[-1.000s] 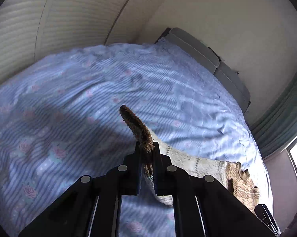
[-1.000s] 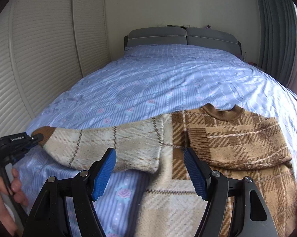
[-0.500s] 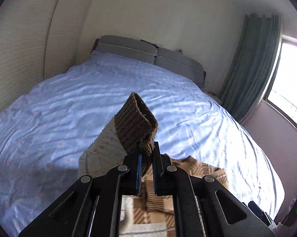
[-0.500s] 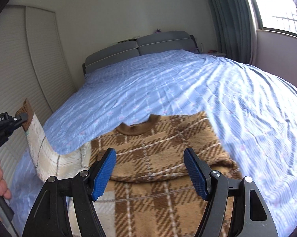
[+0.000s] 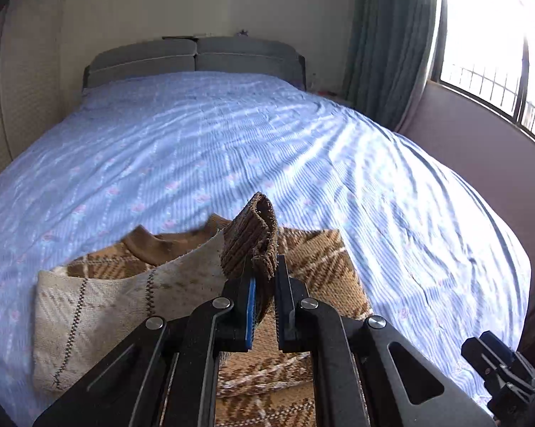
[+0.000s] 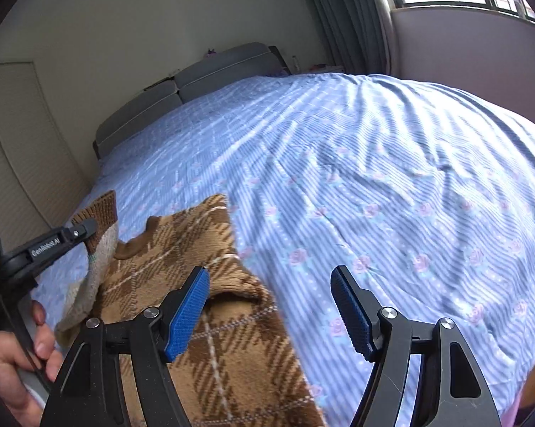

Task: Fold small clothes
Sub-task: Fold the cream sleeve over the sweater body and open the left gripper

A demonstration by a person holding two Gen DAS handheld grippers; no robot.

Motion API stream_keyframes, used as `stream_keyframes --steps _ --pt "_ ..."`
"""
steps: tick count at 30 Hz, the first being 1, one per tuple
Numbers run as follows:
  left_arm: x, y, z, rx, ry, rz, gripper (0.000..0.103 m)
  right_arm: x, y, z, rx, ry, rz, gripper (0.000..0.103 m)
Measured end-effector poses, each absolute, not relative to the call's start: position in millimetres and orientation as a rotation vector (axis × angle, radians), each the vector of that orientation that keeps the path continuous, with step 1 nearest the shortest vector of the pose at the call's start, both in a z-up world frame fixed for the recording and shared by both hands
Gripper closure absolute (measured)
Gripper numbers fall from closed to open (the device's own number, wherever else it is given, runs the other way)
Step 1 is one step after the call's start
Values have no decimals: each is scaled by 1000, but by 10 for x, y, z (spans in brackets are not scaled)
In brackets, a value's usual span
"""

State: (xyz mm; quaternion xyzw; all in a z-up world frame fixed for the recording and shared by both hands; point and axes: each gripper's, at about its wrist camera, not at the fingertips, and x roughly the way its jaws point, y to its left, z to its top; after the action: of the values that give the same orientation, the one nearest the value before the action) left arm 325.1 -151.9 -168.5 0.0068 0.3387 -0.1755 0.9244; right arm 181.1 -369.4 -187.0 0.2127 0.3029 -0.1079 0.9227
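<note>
- Sweater [image 5: 303,366] lies flat on the blue bedspread [image 5: 231,149], at 6 o'clock in the left wrist view; collar [image 5: 153,245] points toward the headboard [image 5: 196,57] at 12 o'clock.
- Cream sleeve [image 5: 100,306] is raised off the bedspread at 8 o'clock and arches over the sweater's body.
- Left gripper [image 5: 263,284] has its jaws clamped on the brown ribbed cuff [image 5: 253,242], which stands up just above the pads at centre frame.
- Right wrist view: same grip shows at 9 o'clock, with a person's hand [image 6: 14,363] on the handle at 8 o'clock.
- Right gripper [image 6: 271,309] has its jaws well apart with nothing between them; left pad hovers over the sweater's edge, right pad over bare bedspread.
- Other sleeve already lies folded across the chest, at 6 to 7 o'clock in the right wrist view.
- Judgement: step in hand is folding the cream sleeve across the body.
- To do it well: keep the cuff pinched until the sleeve lies across the chest, lower it flat so no arch remains, line the fold with the shoulder, then release.
- Risk: releasing high lets the knit slump into a wrinkle; the free right gripper could press the body down to stop it dragging.
</note>
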Motion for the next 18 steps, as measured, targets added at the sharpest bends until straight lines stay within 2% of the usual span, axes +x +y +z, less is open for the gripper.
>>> stream_keyframes --steps 7,13,15,17,18 --pt "3192 -2020 -1904 51 722 -399 93 1745 -4007 -2064 493 637 -260 32" --pt "3242 -2144 -2095 94 788 -380 92 1721 -4101 -2136 519 643 -266 32" --pt "3239 -2143 -2151 105 817 -363 81 1717 -4107 -2127 519 641 -265 32" --pt "3174 -2114 -2156 112 809 -353 60 1712 -4099 -2117 515 639 -264 32" --pt "3129 -2083 -2142 110 798 -348 56 1715 -4092 -2112 516 639 -263 32"
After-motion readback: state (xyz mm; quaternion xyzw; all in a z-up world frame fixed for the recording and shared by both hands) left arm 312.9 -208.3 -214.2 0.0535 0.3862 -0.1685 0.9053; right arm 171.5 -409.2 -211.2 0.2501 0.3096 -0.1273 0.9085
